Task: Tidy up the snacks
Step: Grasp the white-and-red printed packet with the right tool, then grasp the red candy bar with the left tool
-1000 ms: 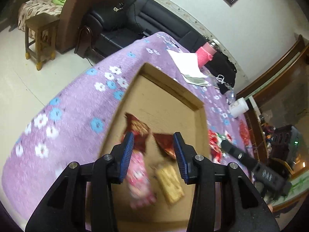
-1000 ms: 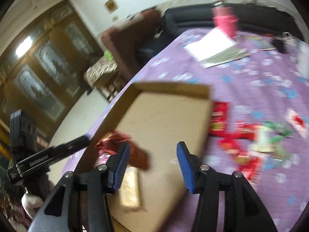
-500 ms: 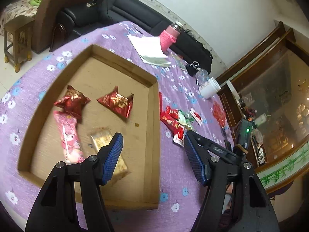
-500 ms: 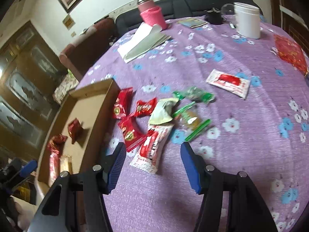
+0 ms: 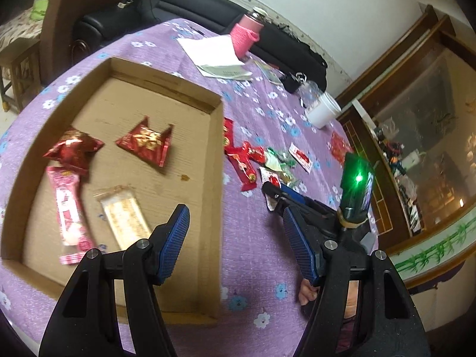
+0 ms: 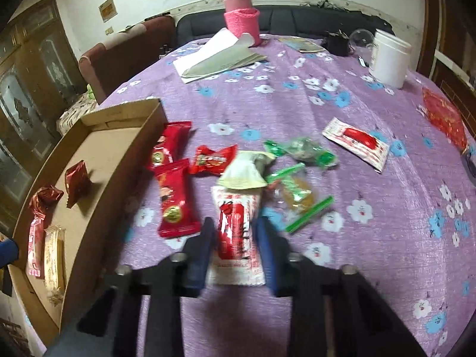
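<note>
A shallow cardboard tray (image 5: 218, 160) (image 6: 128, 160) lies on the purple flowered tablecloth and holds several snack packets. A pile of loose snacks (image 5: 255, 160) lies right of it. My left gripper (image 5: 235, 238) is open and empty, hovering above the tray's right wall. My right gripper (image 6: 235, 232) is low over the pile, its jaws narrowed on either side of a white-and-red packet (image 6: 236, 238) that lies flat on the cloth. Two long red packets (image 6: 174, 205) lie just left of it. The right gripper also shows in the left wrist view (image 5: 276, 192).
A pink-sleeved flask (image 6: 241, 15), papers (image 6: 217, 56), a white jar (image 6: 389, 58) and a black pouch (image 6: 336, 43) stand at the table's far side. A red foil bag (image 6: 443, 116) lies at the right edge. A black sofa (image 5: 184, 6) stands beyond.
My right gripper has dropped to the snack pile and narrowed around the white-and-red packet. My left gripper has drawn back a little over the tray's right wall, still open.
</note>
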Demonstrator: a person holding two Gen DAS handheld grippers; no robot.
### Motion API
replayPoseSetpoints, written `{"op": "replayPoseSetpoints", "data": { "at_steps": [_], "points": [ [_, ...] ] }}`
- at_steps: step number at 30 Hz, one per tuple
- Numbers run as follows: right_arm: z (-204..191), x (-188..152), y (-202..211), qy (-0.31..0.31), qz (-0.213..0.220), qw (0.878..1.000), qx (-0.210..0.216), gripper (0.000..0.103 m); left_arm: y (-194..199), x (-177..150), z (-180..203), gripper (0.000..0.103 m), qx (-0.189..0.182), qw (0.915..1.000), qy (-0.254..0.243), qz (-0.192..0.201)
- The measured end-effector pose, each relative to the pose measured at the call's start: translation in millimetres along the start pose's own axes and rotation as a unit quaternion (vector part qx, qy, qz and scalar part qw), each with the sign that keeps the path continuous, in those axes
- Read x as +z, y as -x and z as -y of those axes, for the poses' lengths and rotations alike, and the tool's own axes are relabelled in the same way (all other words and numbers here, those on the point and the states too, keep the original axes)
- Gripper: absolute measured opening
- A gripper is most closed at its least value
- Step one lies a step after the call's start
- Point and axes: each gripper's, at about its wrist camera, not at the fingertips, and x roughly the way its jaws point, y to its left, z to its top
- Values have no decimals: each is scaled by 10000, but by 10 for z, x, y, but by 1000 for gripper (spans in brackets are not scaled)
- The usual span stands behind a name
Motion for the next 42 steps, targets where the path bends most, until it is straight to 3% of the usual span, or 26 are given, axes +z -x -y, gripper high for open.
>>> {"op": "replayPoseSetpoints", "data": {
  "at_steps": [7, 12, 17, 24, 26, 27, 28, 31, 38, 42],
  "points": [
    [388, -101, 159, -220, -31, 9997, -83, 29, -245, 38, 350, 66, -9, 9986, -494, -175],
    [767, -184, 262, -643, 238, 9976, 121, 29, -600, 183, 630, 66, -11, 9959, -844, -328],
    [805, -198, 282, -701, 363, 9966, 221, 29, -1142, 433, 697, 66, 395, 9931, -927, -602],
    [835, -199, 283, -795, 358, 9956, 340, 29, -1588, 455, 619, 65, 1146, 9846, -1103, -725],
    [850, -204, 281, -827, 352, 9953, 369, 30, -1614, 424, 680, 58, 1351, 9795, -1364, -616],
    [853, -202, 279, -836, 350, 9952, 380, 30, -1643, 403, 703, 43, 1402, 9771, -1470, -636],
    [853, -202, 279, -845, 350, 9951, 388, 30, -1656, 374, 719, 38, 1565, 9727, -1599, -624],
    [862, -200, 276, -879, 354, 9946, 433, 31, -1629, 319, 759, 22, 1460, 9710, -1807, -560],
    [846, -171, 263, -904, 426, 9930, 636, 50, -1565, 235, 802, 20, 1280, 9715, -1930, -509],
    [802, -147, 243, -802, 466, 9945, 493, 51, -1500, 233, 809, 20, 1118, 9752, -1847, -480]
  ]
}}
